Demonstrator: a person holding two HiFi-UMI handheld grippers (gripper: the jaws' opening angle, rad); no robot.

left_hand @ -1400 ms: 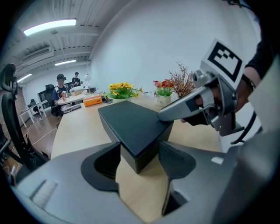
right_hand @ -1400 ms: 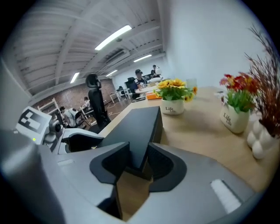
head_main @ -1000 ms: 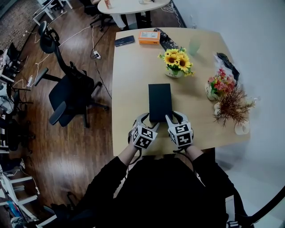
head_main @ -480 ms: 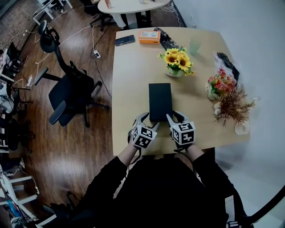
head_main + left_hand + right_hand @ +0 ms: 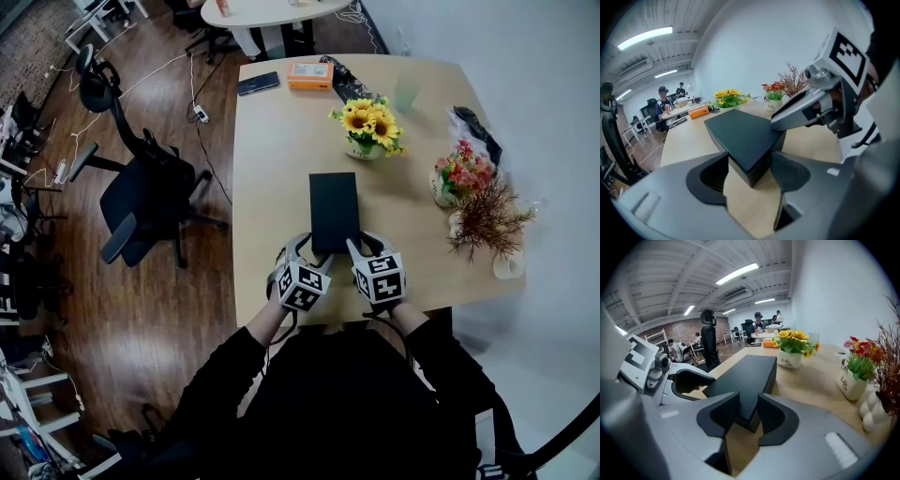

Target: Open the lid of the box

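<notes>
Straddling the near-left corner of the black box [image 5: 335,211] with my left gripper [image 5: 749,164]: jaws spread wide and opening, the corner between them, pads just beside its two faces rather than biting. The box lies flat on the desk [image 5: 272,159], running lengthwise away from me, with the lid [image 5: 740,133] on and no gap that I can see. Over to the right, my right gripper [image 5: 747,406] is on the near-right corner, jaws closing, pads against both faces. So this is the taking-hold step, I'd say, with nothing lifted yet. The next move calls for purchase on the lid alone, not the base, even on both sides. Then a straight, level lift so it doesn't jam.
</notes>
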